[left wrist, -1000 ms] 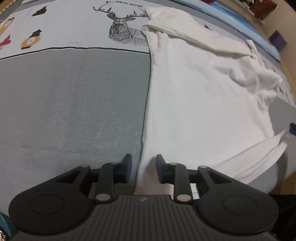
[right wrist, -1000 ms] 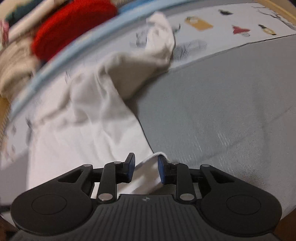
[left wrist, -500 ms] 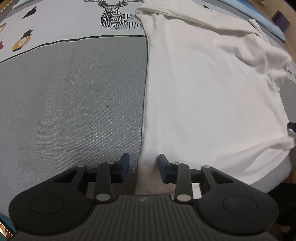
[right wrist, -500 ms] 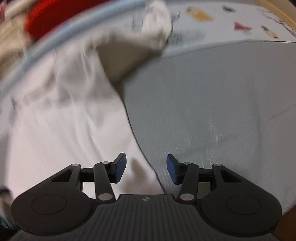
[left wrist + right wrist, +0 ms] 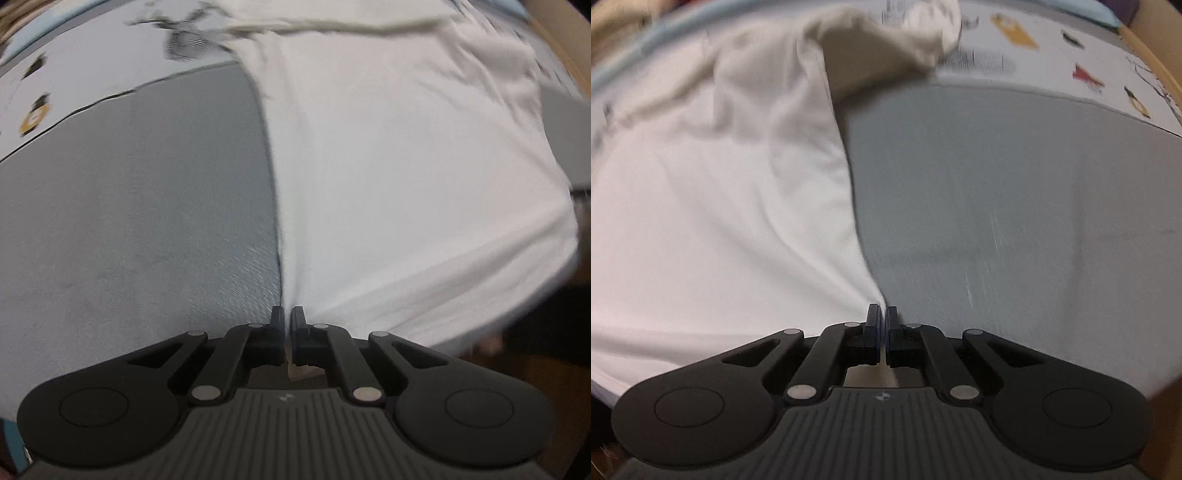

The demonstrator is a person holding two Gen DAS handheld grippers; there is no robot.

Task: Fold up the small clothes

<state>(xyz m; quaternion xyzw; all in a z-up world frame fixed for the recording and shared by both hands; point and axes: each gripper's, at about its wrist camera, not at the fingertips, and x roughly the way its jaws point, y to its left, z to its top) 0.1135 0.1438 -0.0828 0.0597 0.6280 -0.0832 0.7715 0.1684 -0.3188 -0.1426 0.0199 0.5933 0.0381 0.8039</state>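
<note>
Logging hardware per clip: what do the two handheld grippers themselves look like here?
Both match. The left gripper and right gripper have matte black bodies, a ribbed dark grey centre plate with a small pale logo, round discs at either side, silver pivot pins on black linkage bars, and two short fingers with blue inner faces. No cables, sleeves or hands show.

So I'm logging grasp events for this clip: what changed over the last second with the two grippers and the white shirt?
Both closed on the white cotton shirt: the left gripper pinched its near left corner, the right gripper its near right corner, after briefly opening wider. The shirt remains spread on the grey bedspread.
</note>
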